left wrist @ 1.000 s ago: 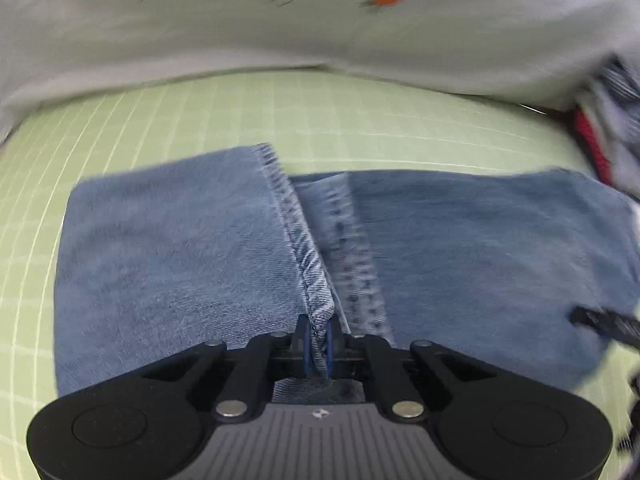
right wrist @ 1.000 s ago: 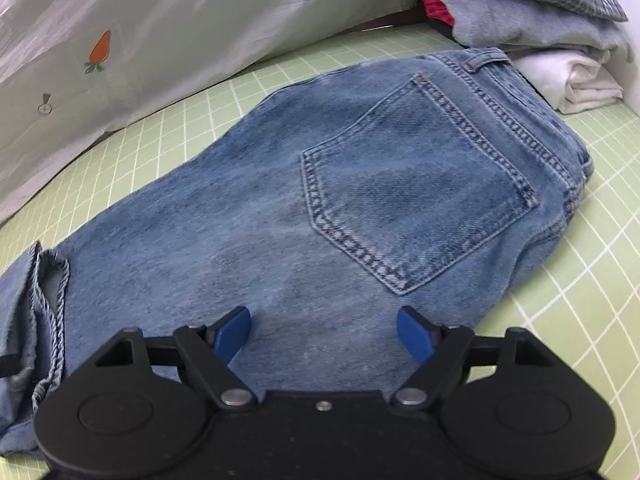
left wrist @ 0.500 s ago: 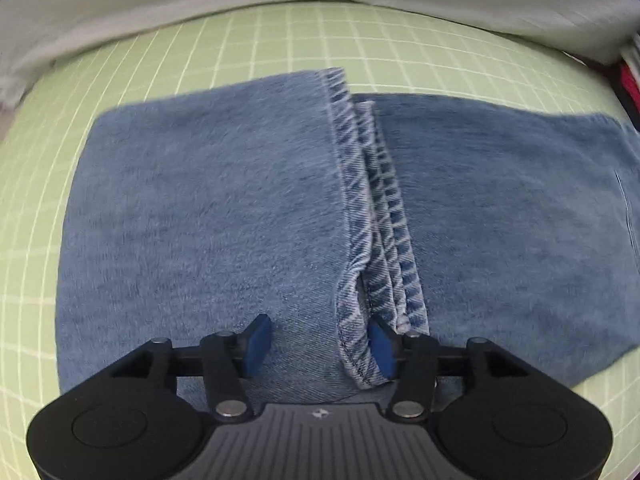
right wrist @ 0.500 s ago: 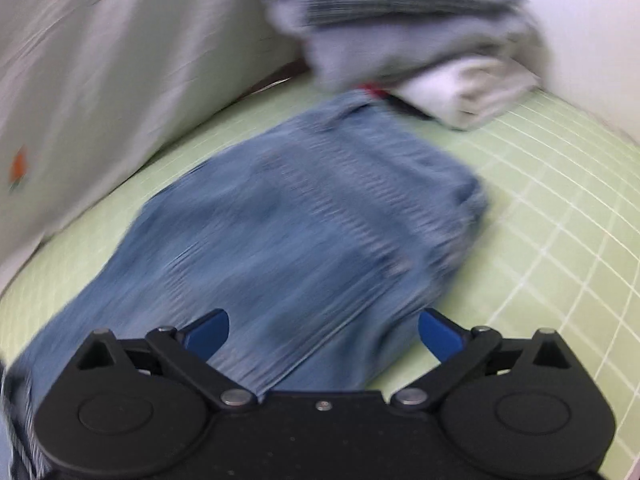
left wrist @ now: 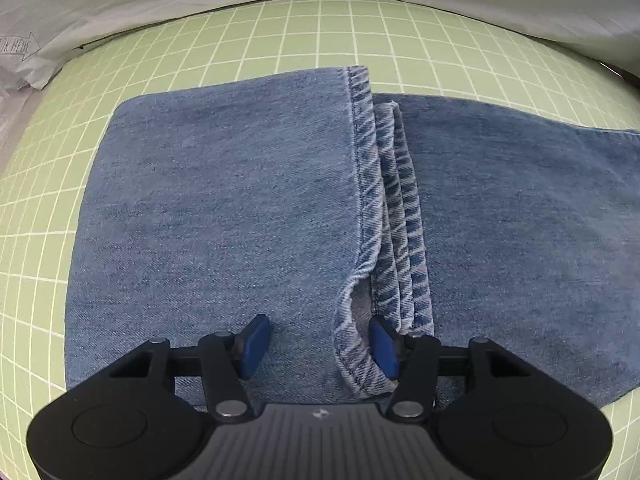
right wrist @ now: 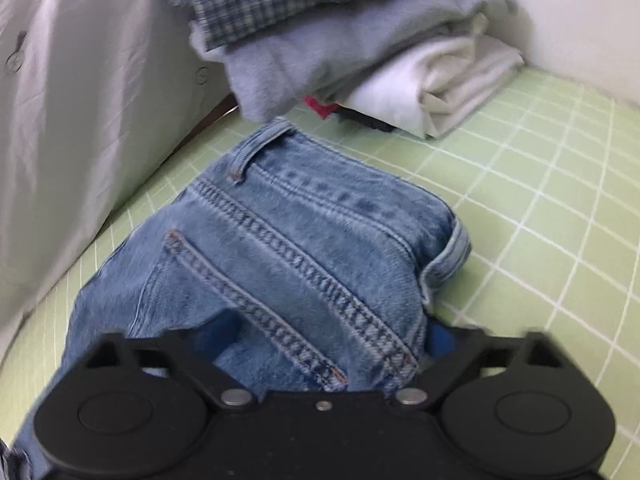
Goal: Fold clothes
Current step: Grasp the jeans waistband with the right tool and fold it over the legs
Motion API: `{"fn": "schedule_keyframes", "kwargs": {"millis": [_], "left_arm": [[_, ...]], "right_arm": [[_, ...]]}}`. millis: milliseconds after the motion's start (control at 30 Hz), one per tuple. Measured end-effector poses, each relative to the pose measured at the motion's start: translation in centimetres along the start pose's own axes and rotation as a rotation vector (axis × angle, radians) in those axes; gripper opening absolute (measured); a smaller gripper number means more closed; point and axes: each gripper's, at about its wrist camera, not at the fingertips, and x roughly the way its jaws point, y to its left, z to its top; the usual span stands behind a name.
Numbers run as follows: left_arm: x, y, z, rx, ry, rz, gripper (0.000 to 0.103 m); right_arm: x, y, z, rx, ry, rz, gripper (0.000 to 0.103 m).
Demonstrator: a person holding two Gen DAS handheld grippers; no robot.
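Over jeans [left wrist: 224, 216], left gripper [left wrist: 320, 346] agape.

The blue denim jeans [left wrist: 224, 216] are lying flat on the green gridded worktop [left wrist: 280, 32]. The leg hems [left wrist: 384, 208] are resting folded back over the legs, stacked edge beside edge. At the opposite end, the waistband [right wrist: 344, 196] and belt loop [right wrist: 256, 148] are facing up.

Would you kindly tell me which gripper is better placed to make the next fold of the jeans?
Probably the right gripper: it is open astride the waist end of the jeans. The left gripper is open over the leg hems.
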Motion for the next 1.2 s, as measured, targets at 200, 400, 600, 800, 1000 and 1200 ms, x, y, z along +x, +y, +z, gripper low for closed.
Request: {"fn": "schedule_keyframes", "kwargs": {"millis": [200, 400, 600, 800, 1000, 1200], "left_arm": [[-3.0, 2.4, 1.0, -0.065, -0.101, -0.103, 0.056], [-6.0, 5.6, 0.5, -0.138, -0.205, -0.131, 0.056], [-7.1, 9.2, -1.1, -0.168, -0.254, -0.121, 0.058], [-6.7, 12.0, -2.5, -0.21, -0.235, -0.133, 0.058], [-6.4, 13.3, -3.4, -0.225, -0.23, -0.149, 0.06], [-5.8, 13.3, -3.2, -0.244, -0.219, -0.157, 0.064]], "right_arm": [[-4.0, 1.3, 1.7, -0.074, -0.095, 0.008, 0.013], [-10.0, 8.2, 1.8, -0.281, -0.254, 0.079, 0.013], [-13.5, 17.4, -3.4, -0.532, -0.29, 0.236, 0.013], [-11.9, 23.4, -13.1, -0.739, -0.093, 0.354, 0.013], [-8.8, 23.9, -21.5, -0.897, 0.138, 0.288, 0.019], [-11.6, 24.1, -17.8, -0.774, 0.069, 0.343, 0.053]]}}
